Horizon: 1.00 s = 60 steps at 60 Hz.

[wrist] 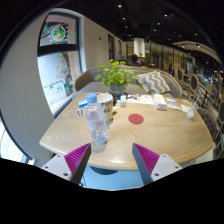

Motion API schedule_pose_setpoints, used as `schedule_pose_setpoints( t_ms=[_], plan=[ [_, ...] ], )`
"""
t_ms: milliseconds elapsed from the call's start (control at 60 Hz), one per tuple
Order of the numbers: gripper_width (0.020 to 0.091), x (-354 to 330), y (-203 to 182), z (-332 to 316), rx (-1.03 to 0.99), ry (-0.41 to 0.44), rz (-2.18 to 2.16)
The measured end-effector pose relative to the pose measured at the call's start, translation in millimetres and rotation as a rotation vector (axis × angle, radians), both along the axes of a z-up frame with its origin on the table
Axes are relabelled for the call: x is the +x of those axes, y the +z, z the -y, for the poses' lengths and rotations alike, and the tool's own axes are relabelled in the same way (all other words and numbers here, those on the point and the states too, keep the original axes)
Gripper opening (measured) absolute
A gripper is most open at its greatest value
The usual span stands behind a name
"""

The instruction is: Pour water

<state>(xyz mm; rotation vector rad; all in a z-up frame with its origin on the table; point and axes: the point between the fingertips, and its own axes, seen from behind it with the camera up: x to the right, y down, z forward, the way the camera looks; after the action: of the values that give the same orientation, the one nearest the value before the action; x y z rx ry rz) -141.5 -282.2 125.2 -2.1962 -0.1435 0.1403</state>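
One clear plastic water bottle is seen standing upright on the wooden bench, its long axis vertical and its capped neck pointing up. It is set just ahead of the gripper's left finger, slightly off the gap between the two fingers, and is touched by neither. How much water is held in it cannot be told, though the body looks clear and pale.

Just behind the bottle a single white cup is placed, also upright; its contents are hidden from this angle. A red round coaster lies flat on the bench to the right of the bottle, apart from it. Further back one potted green plant is set near the far edge of the bench, and some small white items are gathered beside it toward the right; their kind cannot be made out.

The gripper is held wide open, nothing being grasped; its two magenta pads are spread well apart at the near edge of the bench.
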Motion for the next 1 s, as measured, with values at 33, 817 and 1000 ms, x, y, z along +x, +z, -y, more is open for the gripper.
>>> schedule_pose_setpoints(
  t_ms=[33,817,1000],
  plan=[
    [0.0856,-14,-1,-10,0.012,0.003,-0.015],
    [0.0431,-84,-51,-154,0.160,-0.033,-0.019],
    [0.0367,-85,-50,-151,0.153,-0.036,0.000]
  ],
)
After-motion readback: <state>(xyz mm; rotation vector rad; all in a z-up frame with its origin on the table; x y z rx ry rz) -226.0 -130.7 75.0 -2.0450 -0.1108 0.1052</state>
